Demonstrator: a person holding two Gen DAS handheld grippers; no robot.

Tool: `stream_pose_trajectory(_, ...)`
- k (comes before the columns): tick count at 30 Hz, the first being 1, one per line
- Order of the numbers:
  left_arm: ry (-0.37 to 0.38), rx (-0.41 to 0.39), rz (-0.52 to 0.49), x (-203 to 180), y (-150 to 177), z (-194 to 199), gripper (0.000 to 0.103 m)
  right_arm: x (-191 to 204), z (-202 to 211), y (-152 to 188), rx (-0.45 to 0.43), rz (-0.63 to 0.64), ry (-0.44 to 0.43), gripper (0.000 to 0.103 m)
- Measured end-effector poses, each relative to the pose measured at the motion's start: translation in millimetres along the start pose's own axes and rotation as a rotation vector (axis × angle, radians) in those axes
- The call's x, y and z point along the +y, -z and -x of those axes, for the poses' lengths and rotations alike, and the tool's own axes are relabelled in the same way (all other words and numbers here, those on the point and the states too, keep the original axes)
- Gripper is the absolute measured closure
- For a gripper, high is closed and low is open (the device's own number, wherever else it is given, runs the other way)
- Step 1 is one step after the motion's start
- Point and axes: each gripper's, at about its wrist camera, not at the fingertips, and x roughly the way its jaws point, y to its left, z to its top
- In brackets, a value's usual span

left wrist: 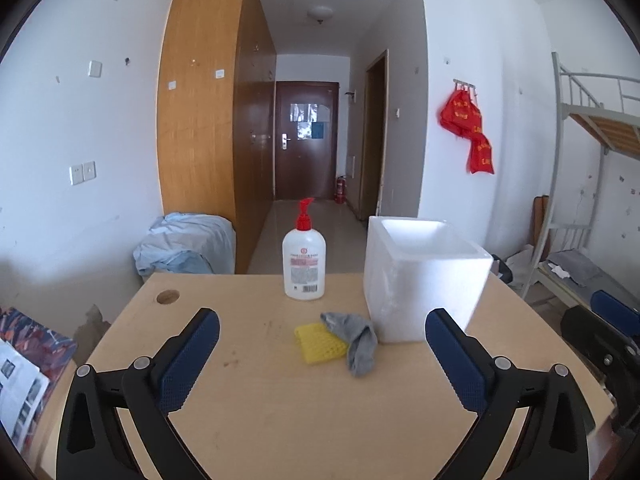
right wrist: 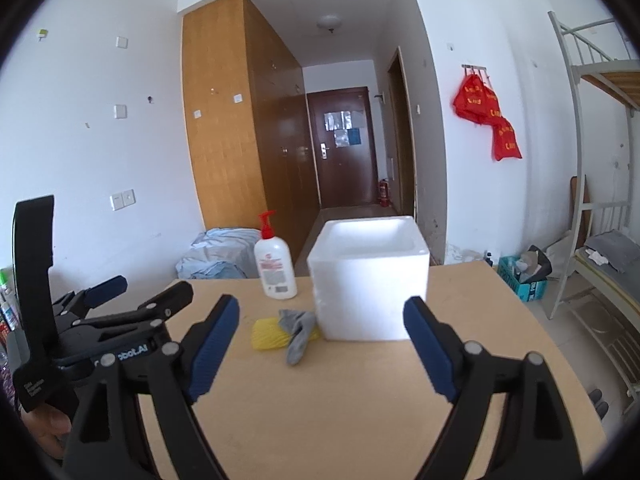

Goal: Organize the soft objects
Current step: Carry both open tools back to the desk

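1. Left gripper (left wrist: 322, 354): jaws spread wide, nothing between the pads, nothing touched. Pads are dark blue with a fine ribbed texture, mounted on matte black linkage arms. It hangs over the near part of the wooden table (left wrist: 248, 412), pointing at the items.
2. Right gripper (right wrist: 320, 346): jaws also wide apart and empty, no contact with anything. Same blue ribbed pads on black arms. In the right wrist view the left gripper shows at the left edge, side by side with it.
3. Table: pale tan board, smooth, lightly scuffed, with a round cable hole (left wrist: 168, 297) near its far left corner.
4. Pump bottle (left wrist: 304, 264): translucent white plastic, red pump head, printed label; upright at the far side of the table.
5. Yellow sponge (left wrist: 318, 344): flat, with a gridded, mesh-like surface; lies mid-table.
6. Grey sock (left wrist: 356, 340): soft knit, crumpled, draped partly over the sponge's right side, just beside the box.
7. White foam box (left wrist: 420, 292): thick-walled polystyrene, square, open top; interior contents not visible.
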Motion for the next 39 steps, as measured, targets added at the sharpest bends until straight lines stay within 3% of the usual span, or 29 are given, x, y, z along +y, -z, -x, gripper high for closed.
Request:
stream_pose_trajectory(16, 0.021, -0.050, -0.018, 15, 42, 86, 0.000, 35, 53, 36, -0.039, 0.035, 0.008, 0.008)
stream_pose_trajectory(28, -0.042, -0.044, 0.033, 45, 70, 105, 0.000, 53, 57, 59, -0.023, 0.062, -0.035, 0.004)
stream_pose_trajectory(39, -0.089, -0.036, 0.050, 60, 68, 91, 0.000, 57, 42, 59, -0.009, 0.064, -0.052, 0.000)
